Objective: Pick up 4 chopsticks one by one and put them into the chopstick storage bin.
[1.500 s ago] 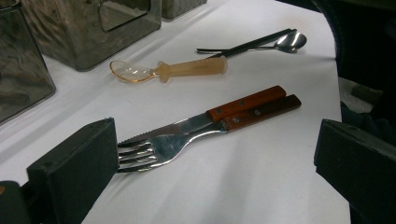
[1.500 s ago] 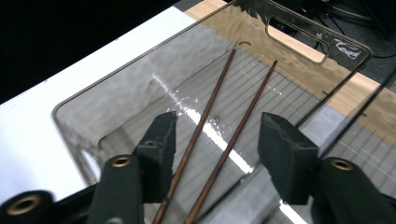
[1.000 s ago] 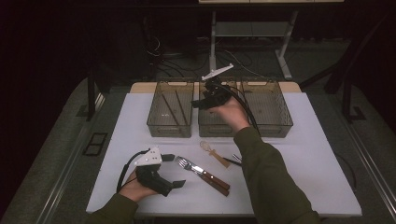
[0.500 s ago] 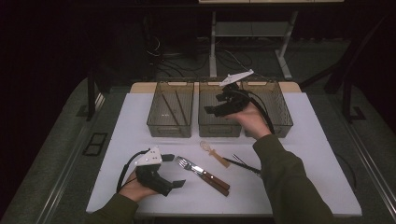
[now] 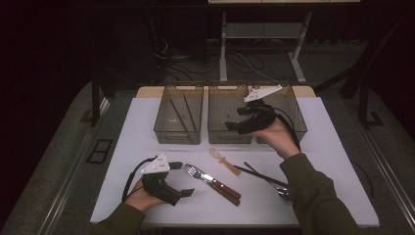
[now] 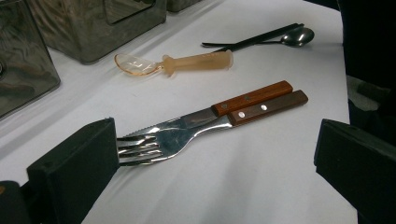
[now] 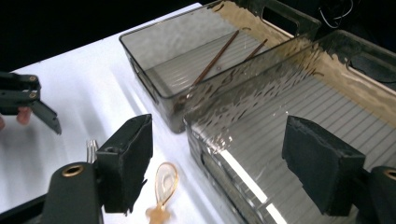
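Note:
My left gripper (image 5: 184, 179) (image 6: 215, 158) rests on the white table (image 5: 323, 147) at the front left, jaws open. A fork (image 6: 159, 140) lies just ahead of them, its tines by the left jaw, with a wooden-handled knife (image 6: 252, 98) tight against it. Both lie at the table's front middle, the fork (image 5: 195, 172) toward my left gripper. My right gripper (image 5: 236, 120) (image 7: 224, 165) hangs over the near edge of the middle bin (image 5: 220, 105) (image 7: 299, 135). Its jaws have just been opening; they are open, with nothing between them.
Three smoky clear bins stand in a row at the back. The left bin (image 5: 164, 115) (image 7: 154, 51) holds brown chopsticks (image 7: 217, 53); the right bin (image 5: 293, 105) is partly behind my hand. An amber plastic spoon (image 5: 221, 158) (image 6: 177, 63), black chopsticks (image 5: 259, 175) and a metal spoon (image 6: 296, 37) lie near the front.
My right hand has carried its gripper to the right along the bins and slightly nearer me. The left gripper has stayed put.

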Action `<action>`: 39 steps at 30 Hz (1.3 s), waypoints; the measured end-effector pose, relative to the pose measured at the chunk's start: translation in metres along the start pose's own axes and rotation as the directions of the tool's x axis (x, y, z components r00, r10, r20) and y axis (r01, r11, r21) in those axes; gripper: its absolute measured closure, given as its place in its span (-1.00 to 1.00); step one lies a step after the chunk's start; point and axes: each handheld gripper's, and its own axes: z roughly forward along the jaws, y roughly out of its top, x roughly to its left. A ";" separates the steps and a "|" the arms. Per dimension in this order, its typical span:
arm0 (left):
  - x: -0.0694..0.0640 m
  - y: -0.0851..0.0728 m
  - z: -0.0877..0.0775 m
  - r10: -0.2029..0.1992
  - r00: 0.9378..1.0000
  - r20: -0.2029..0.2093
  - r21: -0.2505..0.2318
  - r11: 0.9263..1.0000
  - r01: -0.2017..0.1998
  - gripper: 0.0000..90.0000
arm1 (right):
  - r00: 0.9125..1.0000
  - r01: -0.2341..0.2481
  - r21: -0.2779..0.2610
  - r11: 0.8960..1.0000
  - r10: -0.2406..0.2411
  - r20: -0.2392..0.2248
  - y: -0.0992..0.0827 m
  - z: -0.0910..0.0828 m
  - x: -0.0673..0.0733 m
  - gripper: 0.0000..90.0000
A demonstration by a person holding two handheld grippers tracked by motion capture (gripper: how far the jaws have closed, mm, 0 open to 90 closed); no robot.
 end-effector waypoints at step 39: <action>0.009 -0.003 -0.003 -0.016 0.999 -0.028 0.011 1.000 0.016 -1.00 | 1.000 -0.026 -0.032 0.999 0.025 -0.013 -0.115 -0.065 -0.004 -0.45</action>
